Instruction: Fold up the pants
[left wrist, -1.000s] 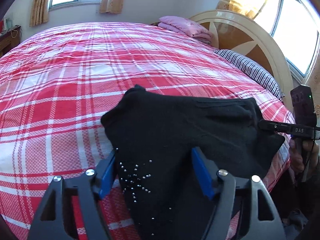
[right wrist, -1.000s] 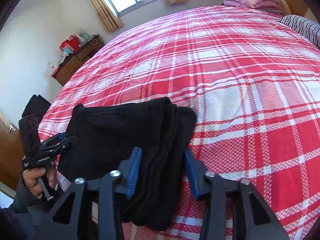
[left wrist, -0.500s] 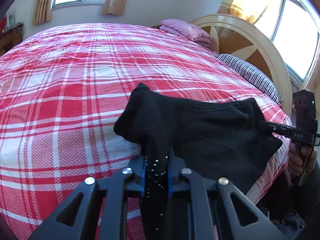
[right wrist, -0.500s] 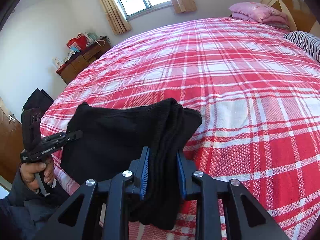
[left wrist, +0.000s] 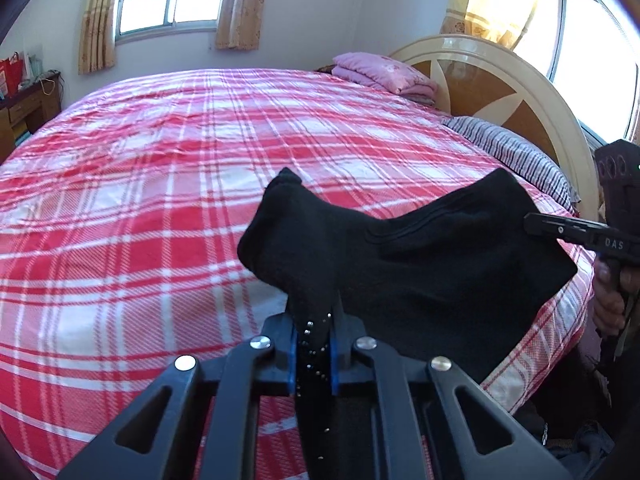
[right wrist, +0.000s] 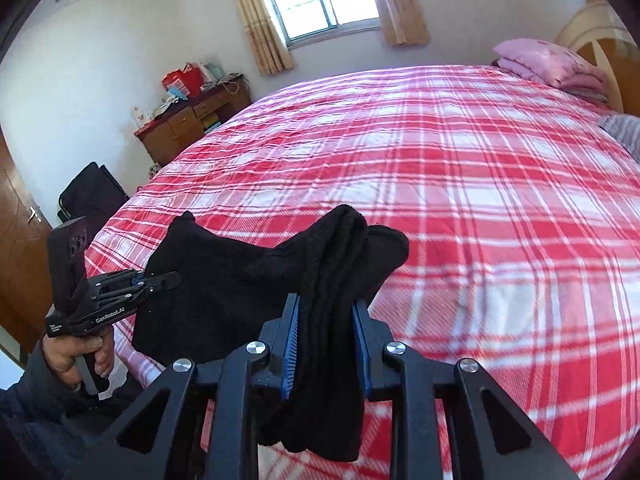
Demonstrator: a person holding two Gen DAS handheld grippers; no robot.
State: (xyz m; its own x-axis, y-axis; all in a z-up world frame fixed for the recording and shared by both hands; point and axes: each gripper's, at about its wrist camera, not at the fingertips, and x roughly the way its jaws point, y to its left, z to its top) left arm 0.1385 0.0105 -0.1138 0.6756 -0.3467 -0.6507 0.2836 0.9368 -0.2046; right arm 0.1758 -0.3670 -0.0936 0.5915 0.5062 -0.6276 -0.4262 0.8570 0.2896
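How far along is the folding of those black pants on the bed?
Early to midway, by the look of it. Done: the black pants already lie bunched in layers near the edge of the plaid bed. In hand: the left gripper and right gripper each pinch an end of the cloth, lifting it off the cover. Left: bring the ends over, lay them flat, let go.

Left gripper [left wrist: 313,354] is pinching black cloth, jaws closing tight; right gripper [right wrist: 325,350] is clamping a thicker bunch, both angling downward.
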